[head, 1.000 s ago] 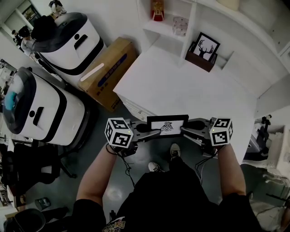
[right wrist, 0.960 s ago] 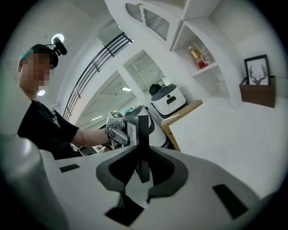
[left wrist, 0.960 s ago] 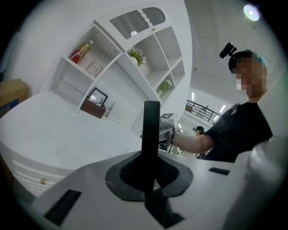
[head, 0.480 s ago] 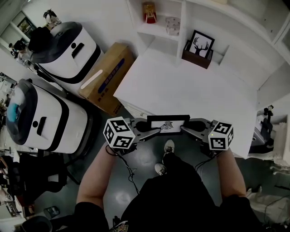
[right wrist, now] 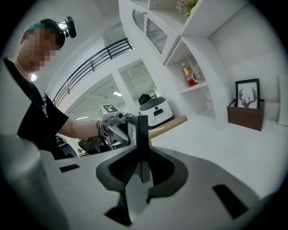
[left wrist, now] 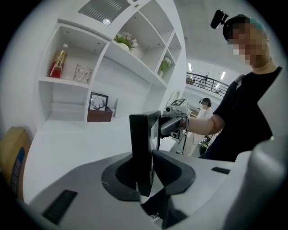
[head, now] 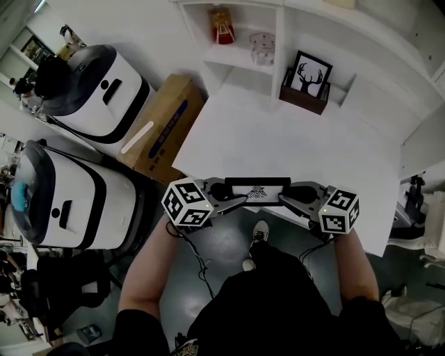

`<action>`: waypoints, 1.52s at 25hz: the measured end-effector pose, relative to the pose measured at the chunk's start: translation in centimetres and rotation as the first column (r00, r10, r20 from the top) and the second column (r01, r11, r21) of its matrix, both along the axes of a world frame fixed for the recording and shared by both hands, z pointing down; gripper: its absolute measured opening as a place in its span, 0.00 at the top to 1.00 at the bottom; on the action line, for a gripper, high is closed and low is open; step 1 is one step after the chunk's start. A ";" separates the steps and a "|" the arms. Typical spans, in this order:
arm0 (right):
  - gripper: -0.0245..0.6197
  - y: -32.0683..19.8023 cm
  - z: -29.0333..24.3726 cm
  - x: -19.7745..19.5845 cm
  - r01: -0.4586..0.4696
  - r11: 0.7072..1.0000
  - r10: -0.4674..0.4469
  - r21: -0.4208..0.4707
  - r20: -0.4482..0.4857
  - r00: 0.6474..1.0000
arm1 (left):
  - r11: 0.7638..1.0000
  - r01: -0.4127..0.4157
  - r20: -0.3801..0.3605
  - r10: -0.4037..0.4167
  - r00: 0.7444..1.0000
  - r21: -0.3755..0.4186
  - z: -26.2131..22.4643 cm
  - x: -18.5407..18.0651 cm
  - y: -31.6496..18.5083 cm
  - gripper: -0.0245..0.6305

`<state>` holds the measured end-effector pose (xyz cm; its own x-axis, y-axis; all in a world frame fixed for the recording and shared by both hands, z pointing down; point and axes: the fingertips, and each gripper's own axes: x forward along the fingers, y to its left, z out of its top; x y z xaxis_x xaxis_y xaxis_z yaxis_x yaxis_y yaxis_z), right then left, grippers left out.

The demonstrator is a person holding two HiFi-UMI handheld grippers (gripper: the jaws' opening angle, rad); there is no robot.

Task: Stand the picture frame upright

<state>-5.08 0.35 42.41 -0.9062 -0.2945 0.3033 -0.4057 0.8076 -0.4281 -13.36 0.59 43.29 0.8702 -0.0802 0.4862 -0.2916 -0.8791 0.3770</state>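
Note:
A black picture frame (head: 257,190) with a white print hangs long side level at the near edge of the white table (head: 292,139), held between my two grippers. My right gripper (head: 281,198) is shut on its right end; in the right gripper view the frame (right wrist: 141,143) stands edge-on, pinched between the pads. My left gripper (head: 236,199) is at the left end. Its jaws have just been opening, and the frame (left wrist: 144,148) still stands between them, no longer pinched.
A framed deer picture (head: 311,74) in a brown holder stands at the table's back. Shelves behind hold a red bottle (head: 221,15) and a glass (head: 262,47). A cardboard box (head: 163,125) and two white machines (head: 104,83) stand on the floor to the left.
Both grippers have carried the frame forward, from over the floor to the table's near edge. The frame now looks more edge-on from above.

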 end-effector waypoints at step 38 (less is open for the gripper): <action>0.86 -18.8 3.8 1.6 -0.353 0.934 0.357 0.055 -0.079 0.931 | 0.990 -0.121 0.171 0.107 0.979 0.077 4.1 1.3 -22.2 0.75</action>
